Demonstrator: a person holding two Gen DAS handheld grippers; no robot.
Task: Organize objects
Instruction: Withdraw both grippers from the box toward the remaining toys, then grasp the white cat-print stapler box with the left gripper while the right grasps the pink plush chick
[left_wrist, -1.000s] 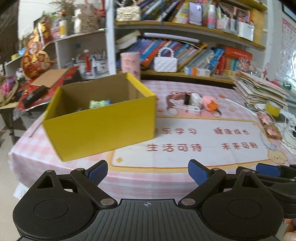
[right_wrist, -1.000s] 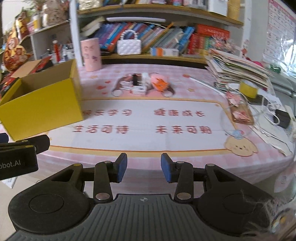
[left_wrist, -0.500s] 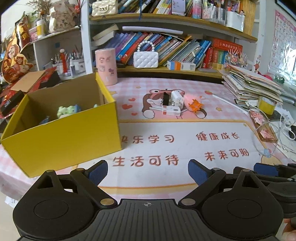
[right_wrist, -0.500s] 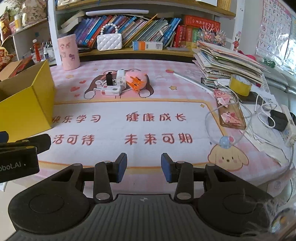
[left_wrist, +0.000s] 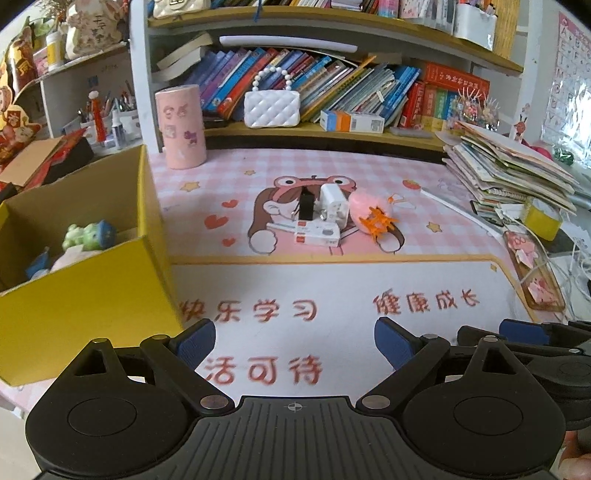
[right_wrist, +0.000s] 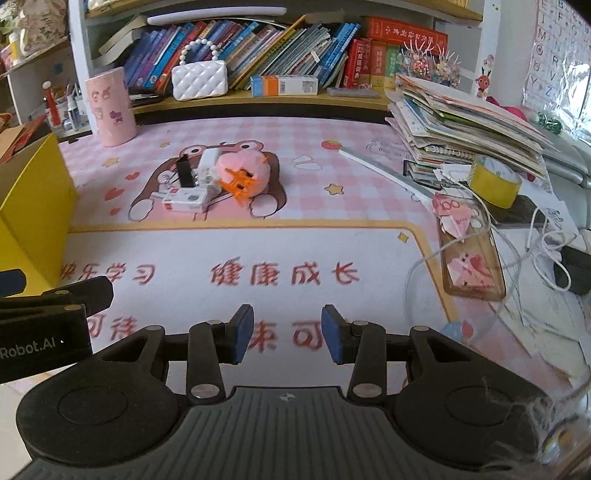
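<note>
Left wrist view shows the left gripper (left_wrist: 294, 341) released wide above the desk (left_wrist: 369, 273); the right gripper (right_wrist: 287, 334) is half released, grasping nothing.

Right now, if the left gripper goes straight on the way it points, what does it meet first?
Probably the bare desk mat. The left gripper points down at its printed red characters, well short of the white charger; depth is unclear.

Left gripper (left_wrist: 294, 341): black plastic, blue pads on fingers (left_wrist: 388, 341); ribbed black housing with small crosshair mark; round discs flanking mark; silver pivot screws beside it; right gripper (right_wrist: 287, 334): same build, frayed threads right of its mark; "Robot.AI" lettering on neighbouring black body, probably left gripper's side.
</note>
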